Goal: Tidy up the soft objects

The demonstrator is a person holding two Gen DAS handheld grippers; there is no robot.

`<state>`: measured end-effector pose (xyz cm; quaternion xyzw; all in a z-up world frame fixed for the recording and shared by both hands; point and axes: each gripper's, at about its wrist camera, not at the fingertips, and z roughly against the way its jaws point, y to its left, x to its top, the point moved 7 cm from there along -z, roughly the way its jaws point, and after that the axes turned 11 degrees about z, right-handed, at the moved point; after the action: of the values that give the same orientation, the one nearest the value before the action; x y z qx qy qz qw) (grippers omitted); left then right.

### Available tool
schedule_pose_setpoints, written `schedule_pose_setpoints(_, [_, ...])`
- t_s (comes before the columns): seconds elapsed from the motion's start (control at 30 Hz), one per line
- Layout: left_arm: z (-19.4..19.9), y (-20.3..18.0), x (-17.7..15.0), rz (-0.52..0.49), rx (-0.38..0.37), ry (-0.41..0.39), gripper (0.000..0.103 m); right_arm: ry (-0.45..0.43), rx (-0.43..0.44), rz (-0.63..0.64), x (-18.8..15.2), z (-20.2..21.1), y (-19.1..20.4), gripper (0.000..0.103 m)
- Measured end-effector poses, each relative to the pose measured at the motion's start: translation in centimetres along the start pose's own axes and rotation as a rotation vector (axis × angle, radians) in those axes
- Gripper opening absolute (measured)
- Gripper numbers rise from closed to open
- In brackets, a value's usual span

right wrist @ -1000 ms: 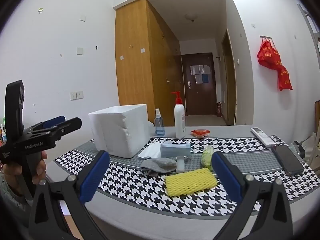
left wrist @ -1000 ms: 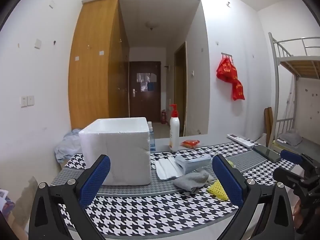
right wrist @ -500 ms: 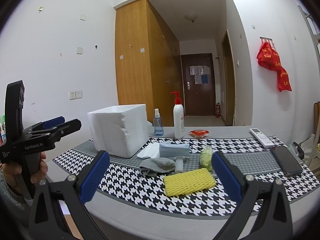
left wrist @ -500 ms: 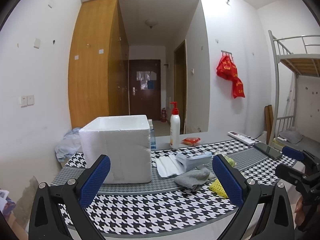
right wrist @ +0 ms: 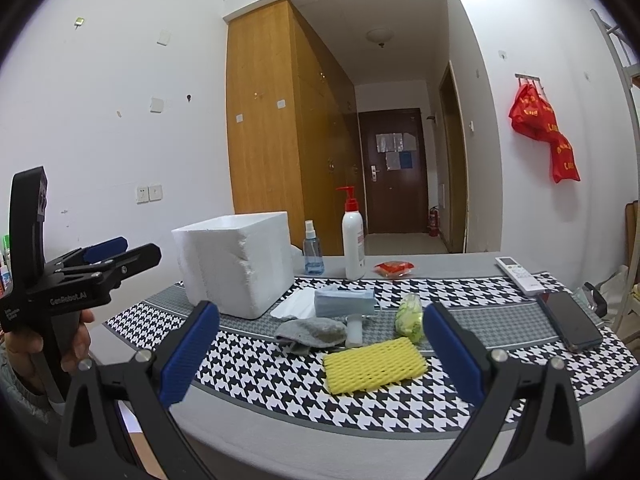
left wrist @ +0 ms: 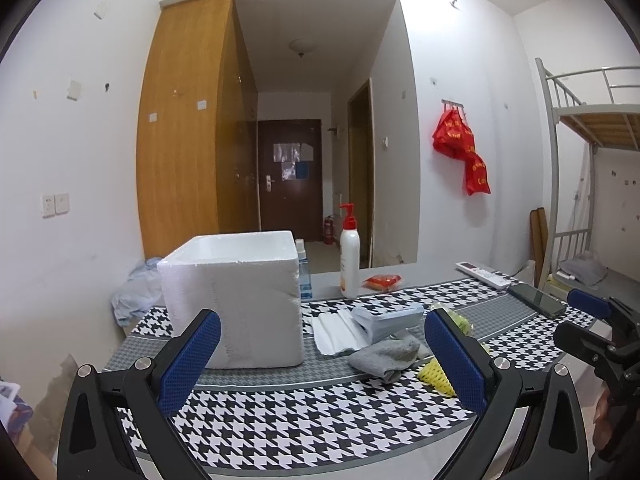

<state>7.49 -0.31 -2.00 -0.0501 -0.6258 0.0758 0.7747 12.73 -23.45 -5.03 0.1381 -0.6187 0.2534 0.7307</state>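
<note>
A white foam box [left wrist: 236, 292] [right wrist: 236, 260] stands open-topped on the houndstooth table cloth [left wrist: 320, 412]. Right of it lie a grey sock [left wrist: 386, 354] [right wrist: 312, 330], a yellow foam net [right wrist: 374, 364] [left wrist: 434, 374], a green soft item [right wrist: 410, 314], a stack of blue face masks [left wrist: 390, 316] [right wrist: 344, 302] and white tissues [left wrist: 334, 330]. My left gripper [left wrist: 320, 360] is open and empty, before the table edge facing the box. My right gripper [right wrist: 320, 356] is open and empty, near the table edge facing the sock and net.
A pump bottle [left wrist: 349, 252], a small spray bottle [right wrist: 313, 254], a red packet [right wrist: 394, 268], a remote [right wrist: 518, 274] and a phone [right wrist: 568, 320] lie on the table. A wardrobe and wall stand behind. A bunk bed [left wrist: 588, 128] is at right.
Both grippers have risen slightly and stay open; the table things have not moved.
</note>
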Motion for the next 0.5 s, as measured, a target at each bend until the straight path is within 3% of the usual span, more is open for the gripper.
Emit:
schedule_pose_setpoints(0.3, [-0.12,-0.07,-0.12,-0.009,0.021,-0.004,0.102,-0.008,0.002,-0.002,0.11,0.15,-0.19,0.103])
schedule_pose_setpoints(0.5, [0.01,-0.44,-0.12,-0.012,-0.003,-0.007,0.102,-0.003,0.002,0.003,0.06,-0.04,-0.17,0.103])
